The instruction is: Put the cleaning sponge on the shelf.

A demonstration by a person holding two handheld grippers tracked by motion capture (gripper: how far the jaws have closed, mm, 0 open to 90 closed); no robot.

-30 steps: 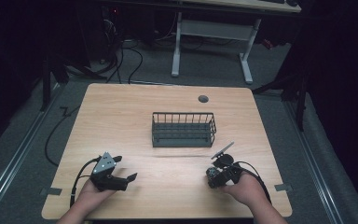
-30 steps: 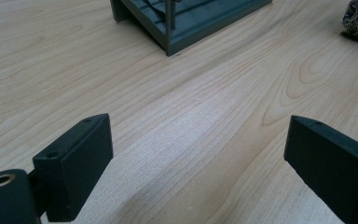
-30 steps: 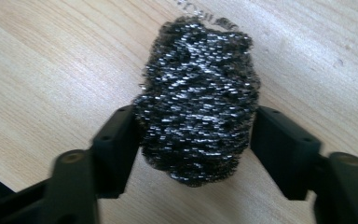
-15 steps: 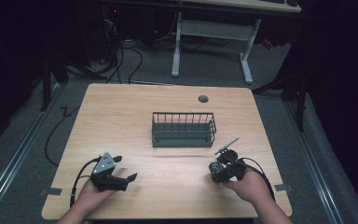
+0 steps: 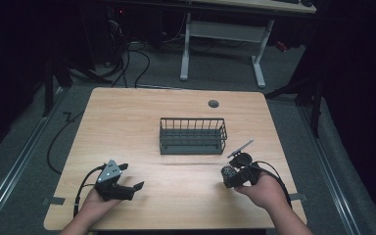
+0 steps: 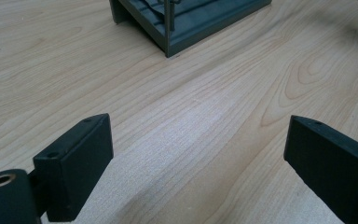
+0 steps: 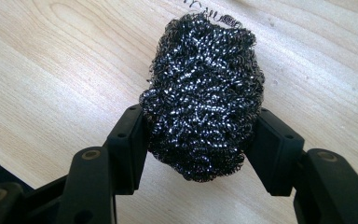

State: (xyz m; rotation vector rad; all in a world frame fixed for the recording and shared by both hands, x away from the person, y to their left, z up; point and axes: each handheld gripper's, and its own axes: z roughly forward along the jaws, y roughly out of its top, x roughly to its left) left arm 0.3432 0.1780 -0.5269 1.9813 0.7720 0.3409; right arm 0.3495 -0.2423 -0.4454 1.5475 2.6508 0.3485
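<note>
Steel wool scourer pinched in the right gripper near the table's front right corner.

The right gripper [image 7: 200, 140] squeezes the scourer [image 7: 204, 93] just above the table [image 5: 127, 122], in front of the wire basket [image 5: 193, 135]. The left gripper [image 6: 200, 154] rests by the front left corner, jaws wide apart and empty.

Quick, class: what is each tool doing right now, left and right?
Left tool: open, holding nothing.
Right tool: closed on the steel wool.

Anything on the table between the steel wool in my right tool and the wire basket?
Nothing: bare wood lies between the steel wool, clamped in the right tool, and the wire basket in the high view.
</note>
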